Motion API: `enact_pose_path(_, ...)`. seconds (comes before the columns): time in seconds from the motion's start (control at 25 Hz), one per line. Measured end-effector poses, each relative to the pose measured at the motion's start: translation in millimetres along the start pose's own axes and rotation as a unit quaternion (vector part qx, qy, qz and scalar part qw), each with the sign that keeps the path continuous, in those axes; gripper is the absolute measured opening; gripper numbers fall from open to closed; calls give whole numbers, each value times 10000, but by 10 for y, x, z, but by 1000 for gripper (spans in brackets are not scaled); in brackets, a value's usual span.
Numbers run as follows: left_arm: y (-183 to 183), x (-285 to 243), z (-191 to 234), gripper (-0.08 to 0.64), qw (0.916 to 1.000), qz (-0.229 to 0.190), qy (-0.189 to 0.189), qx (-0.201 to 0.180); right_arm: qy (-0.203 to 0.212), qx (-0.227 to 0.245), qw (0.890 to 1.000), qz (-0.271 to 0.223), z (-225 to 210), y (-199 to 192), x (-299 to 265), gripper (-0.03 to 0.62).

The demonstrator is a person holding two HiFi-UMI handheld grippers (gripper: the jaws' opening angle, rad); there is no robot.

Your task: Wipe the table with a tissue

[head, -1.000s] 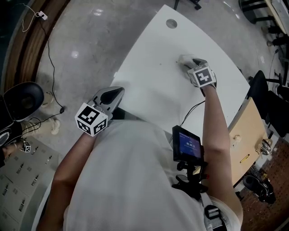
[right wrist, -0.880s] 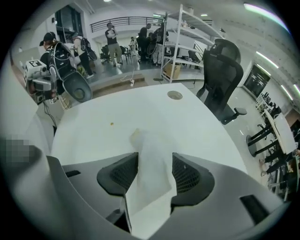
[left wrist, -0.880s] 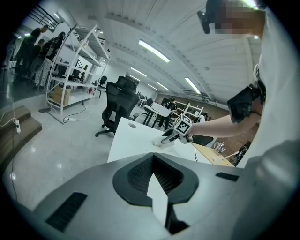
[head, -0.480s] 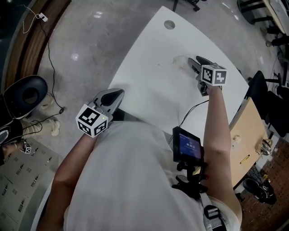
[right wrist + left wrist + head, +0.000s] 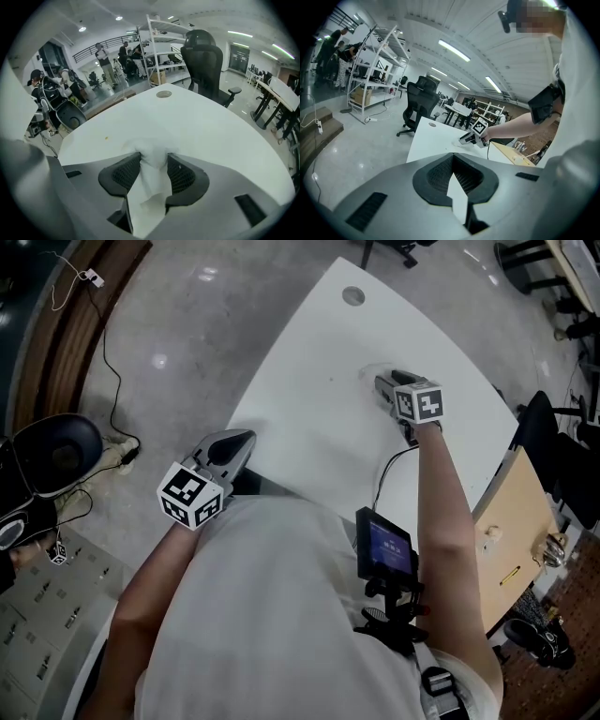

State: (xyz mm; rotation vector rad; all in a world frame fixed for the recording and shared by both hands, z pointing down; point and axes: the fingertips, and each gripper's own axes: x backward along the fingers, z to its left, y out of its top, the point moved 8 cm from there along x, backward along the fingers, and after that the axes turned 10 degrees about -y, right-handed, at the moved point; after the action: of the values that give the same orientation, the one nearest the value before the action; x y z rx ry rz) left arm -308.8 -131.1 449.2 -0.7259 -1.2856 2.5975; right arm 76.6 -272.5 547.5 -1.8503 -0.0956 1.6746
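White table (image 5: 309, 381) over grey floor (image 5: 187, 324); right gripper (image 5: 152, 161) fingers (image 5: 124, 174) tight on tissue (image 5: 150, 190), left gripper (image 5: 453, 159) fingers (image 5: 436, 174) together.

Black office chair (image 5: 204, 56), white shelving rack (image 5: 377, 70), wooden desk (image 5: 516, 512) nearby.

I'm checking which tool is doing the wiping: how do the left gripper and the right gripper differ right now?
The grey right gripper clamps a crumpled white tissue in its fingers; the grey left gripper has its fingers meeting at the tips, nothing between. The right gripper reaches out over the curved white table, tissue down on it; the left gripper sits back at the near edge. Both carry a black-and-white marker cube.
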Motion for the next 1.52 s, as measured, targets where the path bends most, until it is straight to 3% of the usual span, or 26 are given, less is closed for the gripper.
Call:
enact_pose_path(0.28, -9, -50, -24, 6, 10000, -48, -77, 12, -75, 45, 9999, 101, 155, 15, -5, 67)
enact_pose_path(0.56, -52, 13, 5, 6, 9999, -94, -46, 64, -774, -545, 9954, 118, 292, -36, 28, 56)
enact_pose_path(0.76, -52, 55, 29, 5, 9999, -94, -47, 53, -1370, -87, 9905, -66, 431, 53, 24, 52)
enact_pose_path(0.92, -48, 100, 59, 5, 9999, -84, -61, 27, -1529, -46, 9881, -149, 575, 45, -23, 49)
enact_pose_path(1.16, -34, 219, 175, 6, 9999, -20, -142, -14, -1480, 133, 9885, -278, 910, 142, -110, 46)
enact_pose_path(1.52, 56, 273, 298, 6, 9991, 76, -383, -191, -926, 1340, 9849, -585, 1608, 89, -51, 44)
